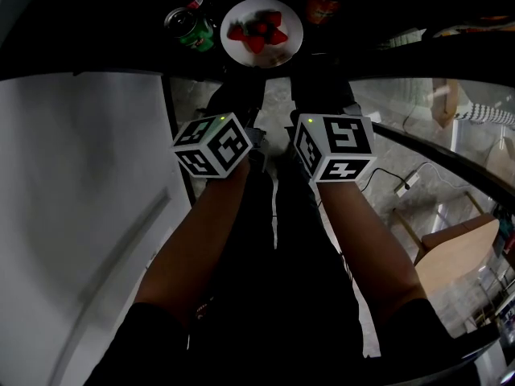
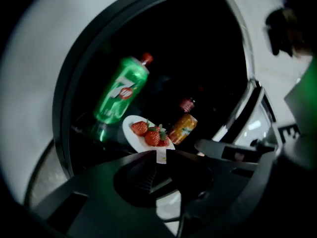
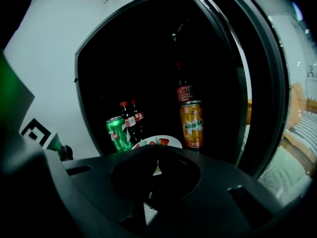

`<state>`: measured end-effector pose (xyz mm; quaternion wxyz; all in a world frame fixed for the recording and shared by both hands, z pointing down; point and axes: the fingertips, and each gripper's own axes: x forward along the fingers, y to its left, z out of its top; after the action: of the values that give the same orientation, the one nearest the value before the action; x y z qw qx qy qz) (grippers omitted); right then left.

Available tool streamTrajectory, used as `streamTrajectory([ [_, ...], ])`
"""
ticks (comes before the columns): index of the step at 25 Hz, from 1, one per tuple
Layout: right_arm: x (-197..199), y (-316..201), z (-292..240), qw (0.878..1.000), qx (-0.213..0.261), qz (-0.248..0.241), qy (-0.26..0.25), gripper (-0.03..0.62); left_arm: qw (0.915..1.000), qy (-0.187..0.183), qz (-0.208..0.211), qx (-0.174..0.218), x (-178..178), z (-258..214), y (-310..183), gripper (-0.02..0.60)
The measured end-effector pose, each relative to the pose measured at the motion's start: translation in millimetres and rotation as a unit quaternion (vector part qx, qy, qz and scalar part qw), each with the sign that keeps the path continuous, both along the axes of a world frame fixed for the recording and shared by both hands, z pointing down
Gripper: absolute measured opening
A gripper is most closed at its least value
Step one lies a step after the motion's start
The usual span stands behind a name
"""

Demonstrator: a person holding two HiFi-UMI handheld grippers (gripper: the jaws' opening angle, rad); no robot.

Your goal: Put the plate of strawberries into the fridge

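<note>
- The left hand-held gripper [image 2: 159,155] and the right hand-held gripper [image 3: 157,163] are both pressed together and hold nothing.
- The plate [image 1: 279,51] carries strawberries [image 1: 257,32] inside the fridge [image 3: 129,58], between a green can [image 3: 117,134] and an orange can [image 3: 192,124].

The fridge shelf [image 1: 362,30] is carrying a plate of strawberries [image 1: 278,55], a 7up can [image 1: 189,29], a Mirinda can [image 1: 322,8] and cola bottles [image 3: 132,118].

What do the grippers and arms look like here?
Left gripper and right gripper: black bodies, two dark jaws. Each carries a white cube with black square markers and a green light on top. Forearms bare, dark sleeves above.
</note>
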<state>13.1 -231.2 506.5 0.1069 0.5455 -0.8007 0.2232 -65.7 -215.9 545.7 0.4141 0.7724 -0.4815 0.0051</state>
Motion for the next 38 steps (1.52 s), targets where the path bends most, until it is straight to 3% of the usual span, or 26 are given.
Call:
streamTrajectory([
  [2, -0.8, 1.3, 1.6, 1.0, 0.0, -0.001, 0.002, 0.008, 0.9925, -0.1, 0.047, 0.052, 5.2, -0.7, 1.8, 0.064],
  [5, -2.8, 2.9, 4.9, 1.0, 0.0, -0.004, 0.008, 0.008, 0.9737, -0.191, 0.077, 0.099, 7.8, 3.5, 4.8, 0.064],
  [11, -2.3, 3.9, 9.2, 1.0, -0.003, -0.005, 0.008, 0.008, 0.9519, -0.26, 0.098, 0.129, 12.1, 8.9, 5.7, 0.064],
  [15, -1.0, 4.5, 13.6, 1.0, -0.007, -0.003, 0.006, 0.008, 0.949, -0.271, 0.096, 0.128, 13.3, 15.7, 5.1, 0.064],
  [38, 10.8, -12.6, 19.2, 1.0, -0.011, 0.007, 0.004, 0.008, 0.9529, -0.274, 0.066, 0.111, 10.4, 12.9, -37.8, 0.064],
])
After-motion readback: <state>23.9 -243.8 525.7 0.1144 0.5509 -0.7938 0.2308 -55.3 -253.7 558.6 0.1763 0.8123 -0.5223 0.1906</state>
